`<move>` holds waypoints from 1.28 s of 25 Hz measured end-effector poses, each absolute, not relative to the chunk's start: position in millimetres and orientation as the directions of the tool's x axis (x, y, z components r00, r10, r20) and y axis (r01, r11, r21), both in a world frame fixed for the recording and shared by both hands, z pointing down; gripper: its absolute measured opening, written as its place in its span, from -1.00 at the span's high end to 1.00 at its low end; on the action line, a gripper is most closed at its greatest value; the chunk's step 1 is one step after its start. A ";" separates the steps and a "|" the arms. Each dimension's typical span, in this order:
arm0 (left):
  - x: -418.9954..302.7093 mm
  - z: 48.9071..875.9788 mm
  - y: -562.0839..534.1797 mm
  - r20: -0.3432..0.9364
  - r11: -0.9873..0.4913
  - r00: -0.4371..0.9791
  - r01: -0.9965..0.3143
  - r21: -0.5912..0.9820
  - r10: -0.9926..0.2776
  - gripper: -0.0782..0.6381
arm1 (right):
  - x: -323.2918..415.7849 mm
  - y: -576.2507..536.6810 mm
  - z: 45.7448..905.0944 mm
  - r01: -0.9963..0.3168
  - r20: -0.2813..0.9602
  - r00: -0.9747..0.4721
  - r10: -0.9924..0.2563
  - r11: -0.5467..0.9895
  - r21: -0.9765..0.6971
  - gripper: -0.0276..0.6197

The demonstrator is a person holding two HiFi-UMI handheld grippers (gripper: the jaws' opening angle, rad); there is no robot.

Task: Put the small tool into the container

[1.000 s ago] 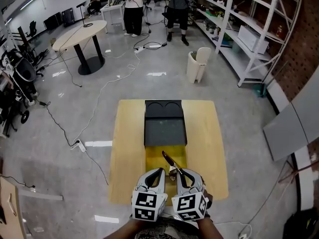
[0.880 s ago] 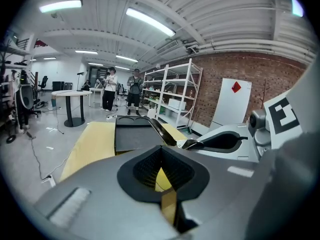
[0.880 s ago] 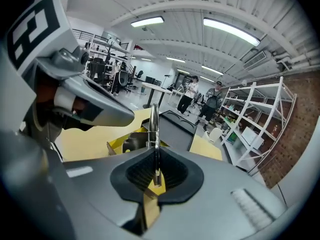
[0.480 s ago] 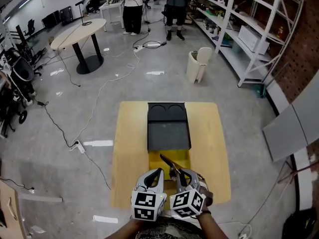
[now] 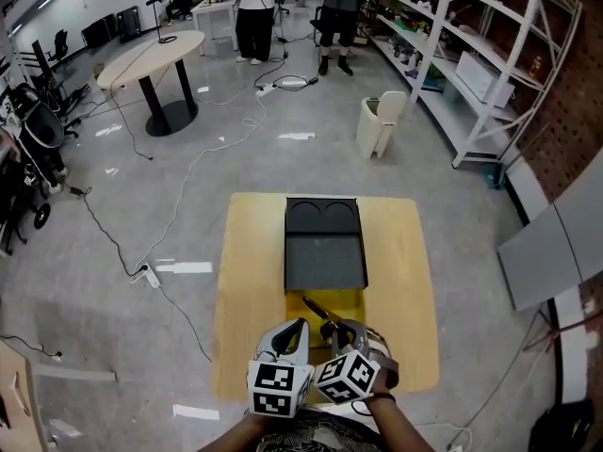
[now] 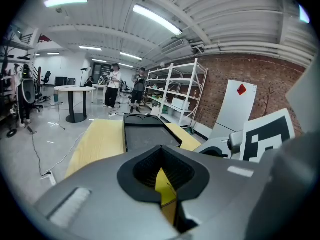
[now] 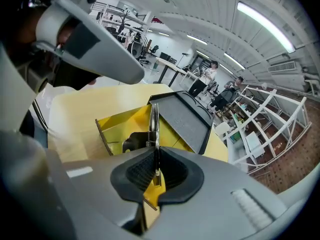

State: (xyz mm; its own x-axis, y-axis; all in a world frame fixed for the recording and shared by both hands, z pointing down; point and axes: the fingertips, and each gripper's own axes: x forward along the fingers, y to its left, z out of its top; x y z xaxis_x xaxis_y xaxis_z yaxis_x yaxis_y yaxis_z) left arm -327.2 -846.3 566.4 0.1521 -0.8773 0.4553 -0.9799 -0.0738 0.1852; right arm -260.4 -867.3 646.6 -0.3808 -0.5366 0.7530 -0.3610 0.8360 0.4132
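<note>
The small tool [image 5: 317,310] is a slim metal piece with a dark handle, and my right gripper [image 5: 338,329] is shut on it. In the right gripper view the tool [image 7: 153,129] sticks straight out of the right gripper [image 7: 155,173] over the open yellow container [image 7: 117,127]. That container [image 5: 350,303] stands on the wooden table [image 5: 254,290], just in front of both grippers. A dark piece [image 7: 131,142] shows inside it. My left gripper [image 5: 300,329] hangs beside the right one, shut and holding nothing. The left gripper [image 6: 163,186] points along the table.
A black tray [image 5: 325,252] with two round recesses lies on the table beyond the container. On the floor behind stand a white bin [image 5: 378,123], a round table [image 5: 151,56] and metal shelving [image 5: 476,59]. People [image 5: 252,8] stand at the back. Cables trail at the left.
My right gripper has rolled to the left and edged forward, and the tool now lies lower over the yellow container. The left gripper has hardly moved.
</note>
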 end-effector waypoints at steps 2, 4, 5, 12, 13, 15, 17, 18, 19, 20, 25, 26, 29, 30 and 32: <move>-337.5 567.2 -845.9 0.460 -0.068 0.152 -0.979 0.195 -0.875 0.76 | -270.3 -871.1 652.7 -0.350 0.747 -0.379 -0.546 0.832 0.431 0.89; -352.5 573.2 -843.4 0.463 -0.059 0.147 -0.978 0.200 -0.874 0.76 | -283.8 -872.2 663.1 -0.338 0.744 -0.379 -0.550 0.831 0.442 0.89; -359.6 575.7 -843.0 0.464 -0.055 0.143 -0.979 0.198 -0.874 0.76 | -289.8 -872.5 667.1 -0.333 0.745 -0.378 -0.549 0.832 0.444 0.89; -368.0 571.3 -851.7 0.469 -0.031 0.123 -0.979 0.199 -0.875 0.76 | -302.1 -880.1 678.8 -0.265 0.768 -0.369 -0.524 0.851 0.453 0.87; -366.0 569.5 -854.4 0.469 -0.027 0.120 -0.980 0.199 -0.875 0.76 | -300.7 -881.8 680.7 -0.260 0.774 -0.369 -0.514 0.857 0.444 0.85; -364.8 566.0 -858.4 0.472 -0.019 0.112 -0.980 0.197 -0.875 0.76 | -300.1 -884.2 682.2 -0.252 0.784 -0.375 -0.495 0.868 0.427 0.83; -369.6 564.6 -858.5 0.473 -0.014 0.106 -0.981 0.194 -0.875 0.76 | -304.7 -883.8 680.7 -0.250 0.784 -0.387 -0.485 0.874 0.417 0.82; -372.9 564.1 -856.8 0.473 -0.011 0.103 -0.981 0.194 -0.875 0.76 | -307.0 -882.0 680.1 -0.250 0.785 -0.390 -0.481 0.876 0.413 0.82; -375.9 563.3 -854.3 0.472 -0.008 0.100 -0.981 0.194 -0.876 0.76 | -308.5 -879.0 680.0 -0.248 0.789 -0.392 -0.473 0.880 0.405 0.82; -378.2 562.1 -851.5 0.472 -0.005 0.098 -0.981 0.195 -0.876 0.76 | -309.4 -875.3 679.8 -0.246 0.795 -0.392 -0.463 0.886 0.394 0.81; -379.7 561.5 -840.4 0.473 -0.013 0.106 -0.981 0.196 -0.875 0.76 | -310.2 -857.5 680.1 -0.249 0.815 -0.395 -0.424 0.903 0.349 0.77; -377.4 562.1 -837.8 0.473 -0.016 0.109 -0.981 0.196 -0.874 0.76 | -307.7 -853.5 680.7 -0.250 0.817 -0.395 -0.419 0.905 0.344 0.76; -363.0 558.4 -834.9 0.472 -0.019 0.110 -0.981 0.194 -0.875 0.76 | -292.5 -848.2 675.7 -0.261 0.817 -0.401 -0.413 0.907 0.331 0.73; -356.7 556.5 -833.8 0.471 -0.018 0.108 -0.981 0.192 -0.875 0.76 | -286.0 -846.5 672.8 -0.265 0.816 -0.404 -0.414 0.907 0.328 0.73; -350.0 552.6 -825.6 0.471 -0.018 0.107 -0.982 0.190 -0.876 0.76 | -279.1 -836.9 667.0 -0.272 0.812 -0.409 -0.416 0.905 0.327 0.72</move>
State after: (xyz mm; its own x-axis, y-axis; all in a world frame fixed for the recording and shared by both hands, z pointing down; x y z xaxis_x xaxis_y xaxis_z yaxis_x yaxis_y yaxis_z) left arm -350.0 -825.6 552.6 0.1073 -0.8758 0.4706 -0.9817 -0.0184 0.1897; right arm -279.1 -836.9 667.0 -0.4089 -0.4158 0.8123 -0.2718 0.9052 0.3266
